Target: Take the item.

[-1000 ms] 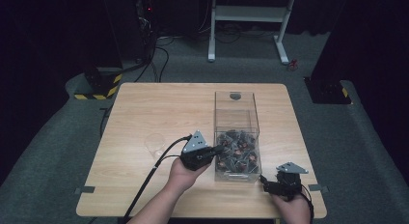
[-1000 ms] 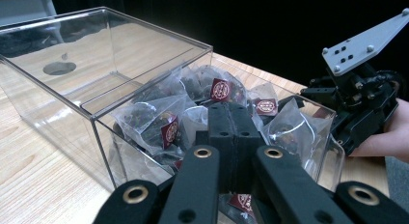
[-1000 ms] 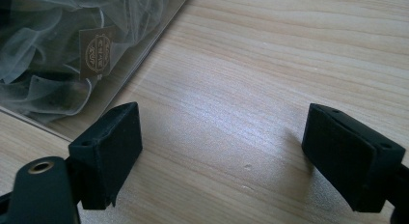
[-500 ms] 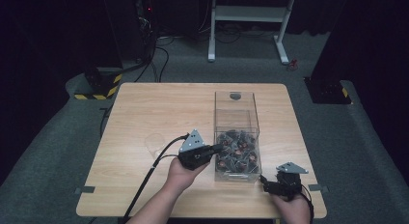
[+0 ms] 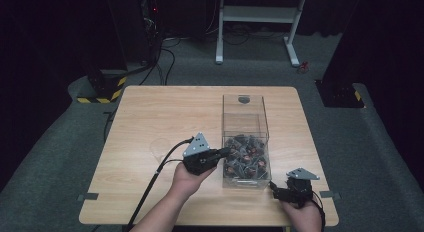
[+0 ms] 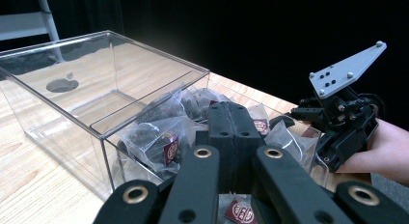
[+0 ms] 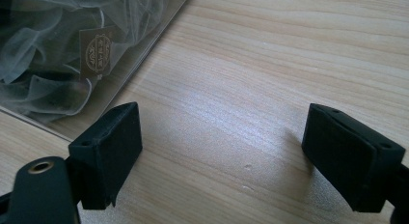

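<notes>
In the box, lower centre of the high view: the sachets lie heaped in the near end of the clear box; the far end is bare.
Sachets close up: in the left gripper view I see crumpled clear packets with dark contents and small red-brown labels, piled against the box wall.
Left gripper: I hold it at the box's left rim, tips pointing in over the heap; its jaws are pressed together, and I cannot make out anything pinched between them.
Right gripper: low at the lower right of the high view, just beside the box's near corner; its jaws are spread wide over bare table.
Step, as I judge it: reaching in for one sachet, grasp not yet made.
Next move calls for: parting the left jaws, dipping onto a single packet's loose film, closing there and lifting clear of the wall.
Against the earlier frames: the left gripper sits a touch closer to the box; the right has barely moved.
</notes>
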